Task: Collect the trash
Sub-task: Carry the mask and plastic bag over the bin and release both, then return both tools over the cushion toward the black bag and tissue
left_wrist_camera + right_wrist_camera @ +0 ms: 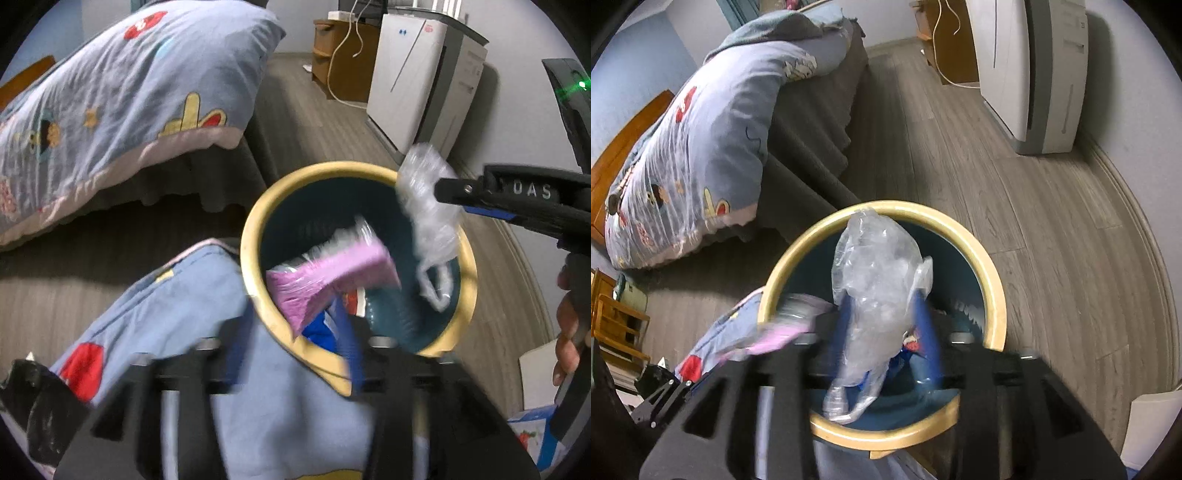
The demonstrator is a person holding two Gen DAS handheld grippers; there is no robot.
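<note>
Clear plastic wrap [875, 295] is pinched in the right claw [882, 325] over the bin [993, 291]; the left claw [314, 332], apparently shut on a pink packet [325, 277], hangs above it. Release inside the rim.

- Running across the room: a grey wood-plank floor [1052, 206].
- Standing at the left: a bed [820, 147] in a dark skirt, carrying a blue cartoon-print quilt [122, 85].
- Leaning against the pale wall [1126, 92]: a white and grey appliance [417, 74].
- Sitting beside it: a wooden cabinet [332, 55], with a white cable [338, 51] trailing down its front.
- Curving along the right wall: a light baseboard [1145, 229].
</note>
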